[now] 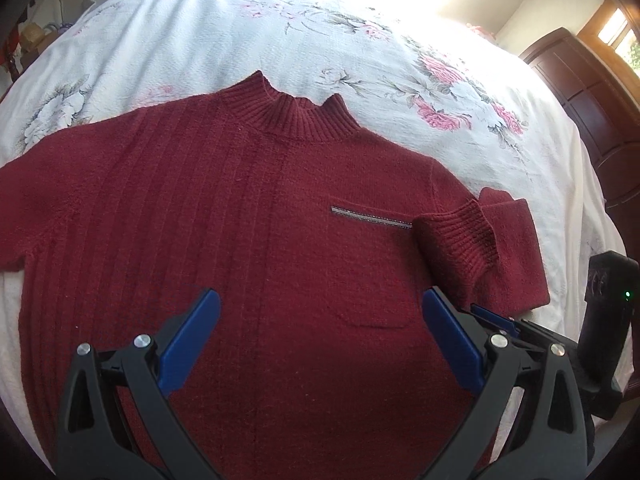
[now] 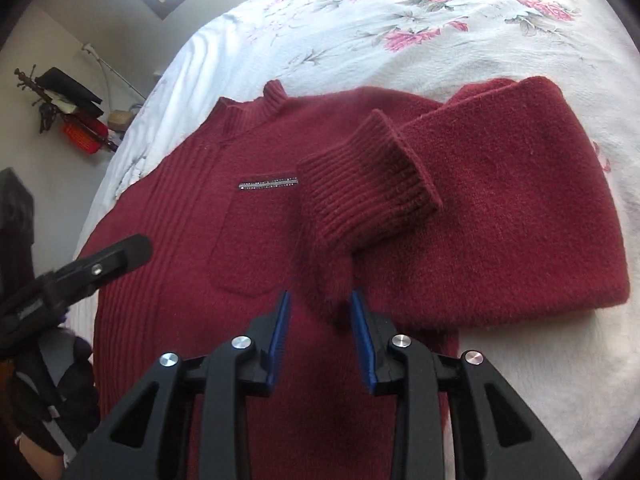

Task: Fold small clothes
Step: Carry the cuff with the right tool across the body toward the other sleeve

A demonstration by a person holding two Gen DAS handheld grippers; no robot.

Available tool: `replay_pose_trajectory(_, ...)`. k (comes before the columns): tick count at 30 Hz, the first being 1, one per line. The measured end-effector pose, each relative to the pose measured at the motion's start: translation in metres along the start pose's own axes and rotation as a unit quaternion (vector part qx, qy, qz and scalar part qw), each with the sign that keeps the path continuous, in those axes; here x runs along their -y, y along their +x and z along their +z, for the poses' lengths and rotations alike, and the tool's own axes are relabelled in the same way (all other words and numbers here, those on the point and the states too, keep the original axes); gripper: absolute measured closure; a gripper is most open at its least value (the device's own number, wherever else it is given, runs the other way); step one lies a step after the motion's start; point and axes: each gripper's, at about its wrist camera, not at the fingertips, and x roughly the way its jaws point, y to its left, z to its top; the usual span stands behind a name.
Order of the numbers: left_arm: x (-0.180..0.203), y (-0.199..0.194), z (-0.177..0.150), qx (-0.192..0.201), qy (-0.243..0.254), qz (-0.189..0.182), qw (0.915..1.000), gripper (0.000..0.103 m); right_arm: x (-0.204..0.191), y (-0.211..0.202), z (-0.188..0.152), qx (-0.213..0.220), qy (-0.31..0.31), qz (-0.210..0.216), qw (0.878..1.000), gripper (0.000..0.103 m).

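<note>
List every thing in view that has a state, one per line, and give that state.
Sweater: spread flat on the bed, front up.
Right sleeve: folded in over the body, cuff lying by the pocket.
Left sleeve: out to the side, not folded.
Collar: lying flat.
Left claw: open, over the sweater, holding nothing.
Right claw: open, fingers either side of the folded sleeve.

Both fisheye views look steeply down onto a bed from close above. The left wrist view sits over the lower middle of a red sweater, facing its collar at the upper centre of the frame. The right wrist view hangs closer, above the folded sleeve. The 2 views share the sweater's chest pocket, ribbed cuff and the floral bedspread.
</note>
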Motion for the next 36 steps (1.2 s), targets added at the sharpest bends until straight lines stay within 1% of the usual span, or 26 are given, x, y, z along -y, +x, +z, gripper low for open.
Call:
replay_pose_trajectory(1,0.007,0.007,0.001,-0.007,0.002,-0.008,0.9999,0.003,0.003,-0.011,-0.007,0.005,-0.003,-0.001,1.0,0.062)
replay_pose_trajectory(4,0.032,0.029,0.003,-0.033,0.008,-0.036,0.9988,0.003,0.017,-0.041,-0.026,0.023,-0.007,-0.027,0.999,0.061)
replay_pose_trajectory(7,0.055,0.055,0.007,-0.064,-0.003,-0.067,0.9957,0.004,0.034,-0.065,-0.041,0.04,0.002,-0.036,0.999,0.061)
replay_pose_trajectory(9,0.068,0.072,0.01,-0.082,-0.009,-0.074,0.9938,0.004,0.044,-0.076,-0.049,0.046,0.005,-0.056,0.997,0.061)
replay_pose_trajectory(11,0.077,0.089,0.01,-0.104,-0.01,-0.064,0.9925,0.005,0.055,-0.084,-0.057,0.05,0.006,-0.072,0.996,0.061)
replay_pose_trajectory(12,0.081,0.095,0.009,-0.111,-0.014,-0.061,0.9918,0.014,0.059,-0.086,-0.059,0.051,0.011,-0.075,0.996,0.061)
replay_pose_trajectory(13,0.084,0.099,0.01,-0.113,-0.014,-0.055,0.992,0.02,0.064,-0.088,-0.062,0.053,0.016,-0.078,0.995,0.061)
replay_pose_trajectory(14,0.088,0.1,0.011,-0.109,-0.013,-0.047,0.9928,0.029,0.068,-0.089,-0.063,0.054,0.02,-0.08,0.995,0.061)
replay_pose_trajectory(15,0.091,0.099,0.012,-0.104,-0.013,-0.049,0.9932,0.041,0.072,-0.09,-0.065,0.054,0.023,-0.083,0.995,0.061)
replay_pose_trajectory(16,0.093,0.098,0.014,-0.104,-0.015,-0.065,0.9923,0.051,0.075,-0.09,-0.066,0.054,0.028,-0.085,0.995,0.061)
replay_pose_trajectory(17,0.096,0.098,0.015,-0.109,-0.019,-0.086,0.9901,0.074,0.078,-0.089,-0.067,0.053,0.033,-0.085,0.994,0.061)
replay_pose_trajectory(18,0.098,0.095,0.017,-0.107,-0.022,-0.092,0.9897,0.084,0.077,-0.086,-0.066,0.052,0.037,-0.084,0.994,0.061)
replay_pose_trajectory(19,0.098,0.091,0.019,-0.099,-0.022,-0.095,0.9903,0.088,0.078,-0.084,-0.066,0.052,0.043,-0.085,0.994,0.061)
replay_pose_trajectory(21,0.096,0.08,0.021,-0.08,-0.025,-0.108,0.9907,0.091,0.077,-0.081,-0.064,0.053,0.051,-0.083,0.994,0.061)
replay_pose_trajectory(24,0.082,0.058,0.022,-0.055,-0.032,-0.127,0.9899,0.092,0.073,-0.081,-0.059,0.059,0.054,-0.078,0.994,0.061)
replay_pose_trajectory(25,0.075,0.053,0.023,-0.046,-0.032,-0.128,0.9902,0.092,0.073,-0.081,-0.057,0.061,0.054,-0.078,0.994,0.061)
replay_pose_trajectory(29,0.041,0.026,0.03,-0.012,-0.033,-0.113,0.993,0.092,0.073,-0.078,-0.038,0.064,0.069,-0.071,0.993,0.061)
replay_pose_trajectory(32,0.013,0.012,0.039,-0.002,-0.038,-0.099,0.9943,0.092,0.076,-0.069,-0.018,0.059,0.089,-0.06,0.992,0.061)
replay_pose_trajectory(36,-0.022,-0.002,0.047,0.012,-0.039,-0.08,0.9959,0.092,0.078,-0.045,0.009,0.046,0.113,-0.05,0.991,0.061)
